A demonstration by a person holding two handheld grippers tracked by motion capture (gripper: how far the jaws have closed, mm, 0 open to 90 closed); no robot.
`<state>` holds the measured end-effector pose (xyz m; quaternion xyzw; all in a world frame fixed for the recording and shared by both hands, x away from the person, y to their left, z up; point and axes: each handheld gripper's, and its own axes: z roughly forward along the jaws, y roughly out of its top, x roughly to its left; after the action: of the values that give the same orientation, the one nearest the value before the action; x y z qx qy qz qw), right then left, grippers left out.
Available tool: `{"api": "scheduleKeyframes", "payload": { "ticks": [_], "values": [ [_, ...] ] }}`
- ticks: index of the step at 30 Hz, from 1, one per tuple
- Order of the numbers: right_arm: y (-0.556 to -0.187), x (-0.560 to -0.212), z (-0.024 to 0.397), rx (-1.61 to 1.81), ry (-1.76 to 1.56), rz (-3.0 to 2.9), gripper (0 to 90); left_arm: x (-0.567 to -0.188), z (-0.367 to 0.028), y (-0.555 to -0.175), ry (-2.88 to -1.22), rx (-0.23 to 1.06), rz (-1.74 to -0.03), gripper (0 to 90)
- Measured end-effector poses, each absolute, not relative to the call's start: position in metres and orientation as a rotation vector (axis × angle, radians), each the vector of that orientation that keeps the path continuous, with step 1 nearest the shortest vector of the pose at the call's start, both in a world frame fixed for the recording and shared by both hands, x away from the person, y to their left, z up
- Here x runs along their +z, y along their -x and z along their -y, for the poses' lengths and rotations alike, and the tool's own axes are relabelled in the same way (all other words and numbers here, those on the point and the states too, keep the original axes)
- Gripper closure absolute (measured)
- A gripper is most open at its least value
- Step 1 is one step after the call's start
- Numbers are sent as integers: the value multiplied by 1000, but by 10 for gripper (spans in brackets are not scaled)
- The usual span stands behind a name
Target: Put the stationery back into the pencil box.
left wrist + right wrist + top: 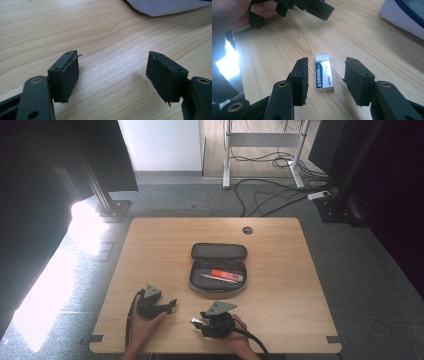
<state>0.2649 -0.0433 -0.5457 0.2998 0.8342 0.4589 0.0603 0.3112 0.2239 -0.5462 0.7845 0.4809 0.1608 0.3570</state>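
On the wooden surface (pixel 150 250) in the high view, an open grey pencil case (pixel 218 268) lies near the middle, its lid folded back toward the far edge, with a red item (pixel 223 274) and a slim pen (pixel 218 279) lying in its lower half. Near the front edge, the left gripper (pixel 172 303) sits in a hand (pixel 145 324) at the left, pointing toward the right, and the right gripper (pixel 194 321) sits in the other hand (pixel 239 334) just to its right, pointing left, so that the two tips are close but apart; a small pale thing at the right gripper's tip is too small to make out there. In the left gripper view, the left gripper (pixel 113 75) has its jaws standing wide apart over bare wood with nothing between them, and a pale corner of the pencil case (pixel 165 6) shows at the top edge. In the right gripper view, the right gripper (pixel 326 77) has its jaws at a middling spread, one on each side of a white eraser (pixel 324 72) with a blue printed band, which lies flat on the surface; the pads stand clear of it on both sides. Beyond it, the left gripper (pixel 317 8) and its hand (pixel 232 15) show at the top left, and the pencil case's zipped edge (pixel 407 15) shows at the upper right.
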Motion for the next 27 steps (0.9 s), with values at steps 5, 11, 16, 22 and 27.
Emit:
{"api": "scheduleKeyframes", "payload": {
  "ticks": [5, 11, 16, 22, 27],
  "values": [
    [-265, -549, 41, 1362, -900, -2537, 546, -546, -224, -311, -2024, 413, -1241, 268],
    [-265, -553, 39, 1334, -885, -2556, 586, -546, -225, -312, -2021, 408, -1239, 269],
    [-264, -553, 37, 1313, -870, -2564, 630, -546, -225, -312, -2023, 409, -1239, 269],
    [-263, -553, 37, 1298, -854, -2562, 710, -546, -224, -312, -2023, 410, -1239, 269],
    [-264, -553, 38, 1305, -862, -2560, 717, -546, -225, -312, -2023, 410, -1239, 269]
  ]
}}
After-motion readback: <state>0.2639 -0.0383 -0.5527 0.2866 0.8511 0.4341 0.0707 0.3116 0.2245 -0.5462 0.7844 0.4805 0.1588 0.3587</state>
